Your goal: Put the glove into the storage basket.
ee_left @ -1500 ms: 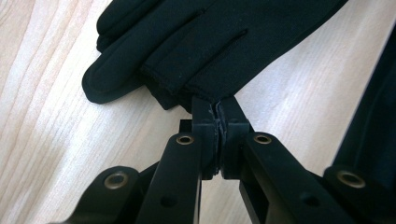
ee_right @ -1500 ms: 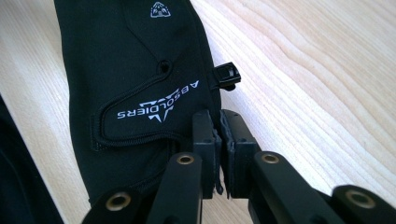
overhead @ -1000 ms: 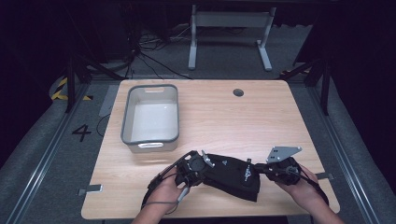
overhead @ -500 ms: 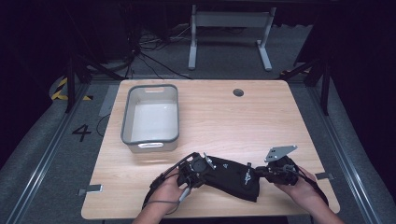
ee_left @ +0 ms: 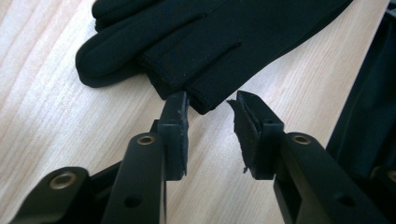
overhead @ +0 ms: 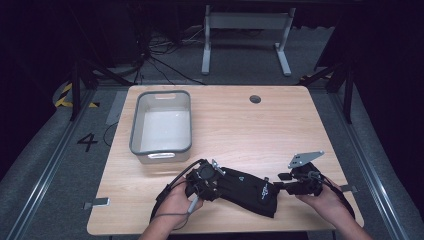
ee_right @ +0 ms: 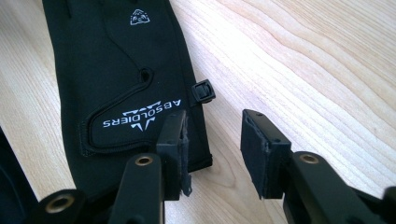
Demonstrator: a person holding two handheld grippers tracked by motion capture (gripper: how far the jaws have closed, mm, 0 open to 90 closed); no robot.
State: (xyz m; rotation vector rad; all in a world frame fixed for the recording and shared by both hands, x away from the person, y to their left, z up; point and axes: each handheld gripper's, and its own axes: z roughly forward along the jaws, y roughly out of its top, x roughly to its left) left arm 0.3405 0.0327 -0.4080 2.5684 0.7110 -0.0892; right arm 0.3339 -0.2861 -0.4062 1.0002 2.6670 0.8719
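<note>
Room: dark all round, a metal stand and loose cables on the floor beyond; the light wooden table is the one lit surface.
Glove: a black glove lies flat near the front edge of the table, between the two hands, fingers toward the left hand and cuff toward the right. White lettering and a small buckle mark the cuff end.
Left tongs: the left gripper is parted about a glove-finger's width and has hold of nothing; one fingertip of the glove sits just at the mouth of the jaws, touching or nearly touching the left pad.
Right tongs: the right gripper is likewise spread and empty; its left jaw rests over the cuff hem, the right jaw over bare wood just beside the cuff.
Step in hand: by my reading, each end is about to be pinched so the glove can be lifted.
Doing it well: slide each gripper a little further on so the cloth lies well between the pads, not just at their tips; on the right, keep clear of the buckle; close both before lifting, and raise the ends level so the glove does not slip out.
Bin: a grey tub stands empty, well apart at the left rear, a likely place for the glove.
</note>
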